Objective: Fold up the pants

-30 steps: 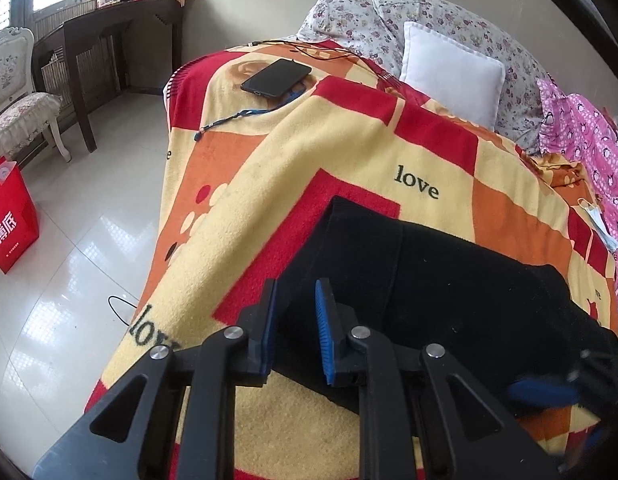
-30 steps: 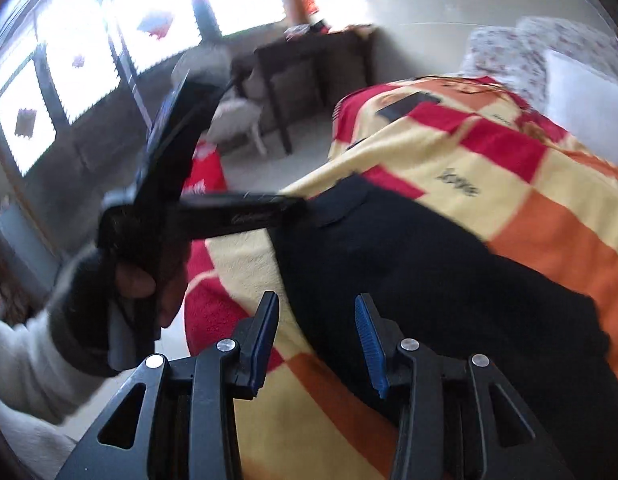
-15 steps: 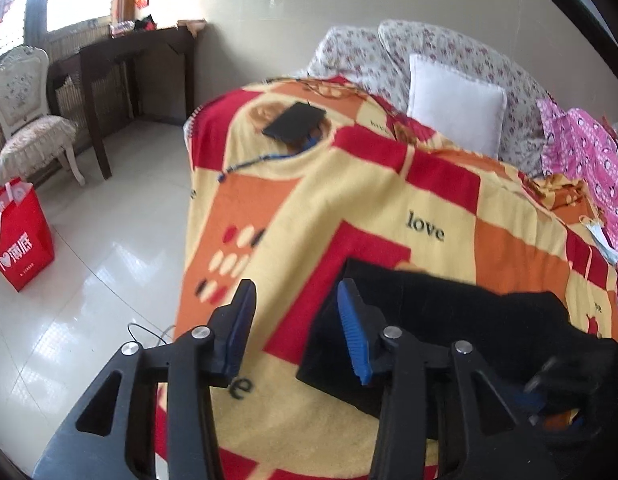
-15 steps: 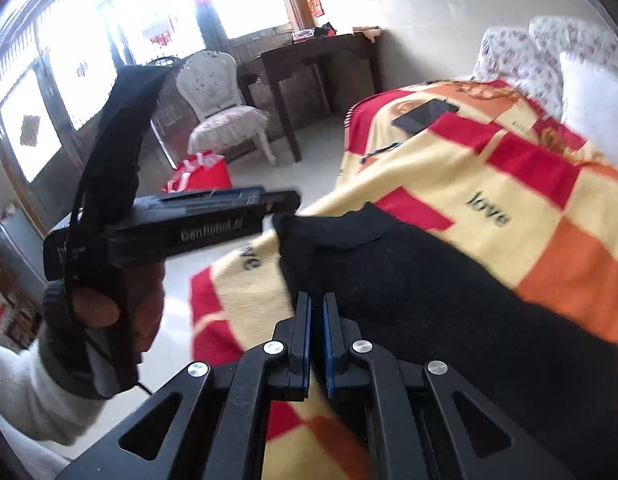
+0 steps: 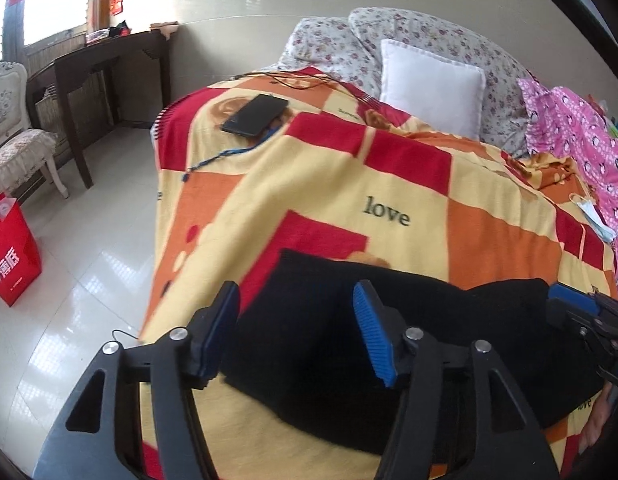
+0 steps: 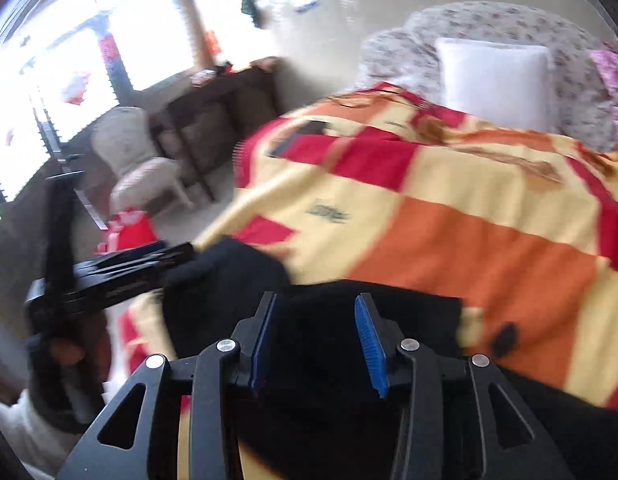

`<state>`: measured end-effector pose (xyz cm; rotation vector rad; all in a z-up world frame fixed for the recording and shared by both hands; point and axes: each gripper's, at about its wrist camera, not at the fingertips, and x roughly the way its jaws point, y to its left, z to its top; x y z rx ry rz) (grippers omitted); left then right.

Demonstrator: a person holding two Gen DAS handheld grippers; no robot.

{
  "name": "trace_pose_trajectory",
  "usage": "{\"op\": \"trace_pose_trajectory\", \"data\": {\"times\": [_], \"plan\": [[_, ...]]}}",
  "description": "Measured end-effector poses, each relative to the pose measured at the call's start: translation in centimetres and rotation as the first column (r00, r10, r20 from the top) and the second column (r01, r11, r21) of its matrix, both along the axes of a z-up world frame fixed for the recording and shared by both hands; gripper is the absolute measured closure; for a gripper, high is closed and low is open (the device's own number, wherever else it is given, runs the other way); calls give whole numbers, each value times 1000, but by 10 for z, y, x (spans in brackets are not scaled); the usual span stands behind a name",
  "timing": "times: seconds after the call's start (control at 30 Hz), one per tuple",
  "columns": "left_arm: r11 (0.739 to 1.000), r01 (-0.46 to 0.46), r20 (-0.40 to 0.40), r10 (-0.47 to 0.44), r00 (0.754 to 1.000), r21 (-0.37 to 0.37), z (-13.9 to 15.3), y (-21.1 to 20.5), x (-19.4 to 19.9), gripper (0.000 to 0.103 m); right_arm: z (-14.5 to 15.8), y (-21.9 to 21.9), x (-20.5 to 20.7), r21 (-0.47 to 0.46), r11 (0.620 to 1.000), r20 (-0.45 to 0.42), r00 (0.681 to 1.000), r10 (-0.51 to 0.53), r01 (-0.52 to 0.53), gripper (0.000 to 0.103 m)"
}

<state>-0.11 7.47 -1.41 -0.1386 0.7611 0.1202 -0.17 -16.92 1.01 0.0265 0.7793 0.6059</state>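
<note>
The left gripper [image 5: 295, 330] stood with its jaws apart over the near end of the black pants [image 5: 409, 332], which lay folded on the blanket [image 5: 329, 184] at the bed's near edge. The right gripper [image 6: 315, 340] was likewise spread and empty. The step looked like regrasping; the next move would call for closing on an edge.

The pants [image 5: 349, 320] were black, of a soft matte fabric, and lay flat in a folded stack near the foot of the bed. They rested on a blanket [image 5: 349, 184] checked in yellow, red and orange. One squared corner pointed toward the bed's floor-side edge. In the blurred right wrist view, the upper layer's edge [image 6: 373, 292] ran straight across.
</note>
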Motion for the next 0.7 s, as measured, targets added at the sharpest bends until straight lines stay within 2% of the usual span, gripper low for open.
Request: {"op": "trace_pose_trajectory", "data": {"times": [0.1,0.2,0.3,0.37,0.43,0.53,0.6,0.63,0.7], "plan": [[1000,10,-24,-9,1000,29,-11,-12,10,43,-12,5,11,-27,999,-21,1000,20,-21,63],[999,9,-48,-7,999,44,-20,-16,14,43,-14,14,15,-108,993,10,999,38,-37,63],[999,6,-54,-4,999,42,-25,-14,15,38,-9,9,24,-138,989,41,998,53,-46,48],[999,3,-60,0,998,45,-28,-13,17,37,-9,14,38,-184,976,25,992,122,-116,30],[999,-3,-62,5,998,35,-30,-10,17,36,-21,21,55,-238,944,-63,973,220,-229,29],[1000,-16,-63,17,998,20,-34,-7,15,32,-36,23,70,-252,926,-111,959,262,-283,30],[1000,-18,-65,20,998,19,-36,-6,15,31,-44,21,77,-198,928,-168,944,285,-315,60],[1000,-21,-66,22,998,19,-36,-7,15,31,-47,21,78,-181,926,-187,936,299,-332,98],[1000,-27,-66,28,997,15,-35,-6,15,31,-46,23,72,-219,918,-174,939,298,-332,98]]}}
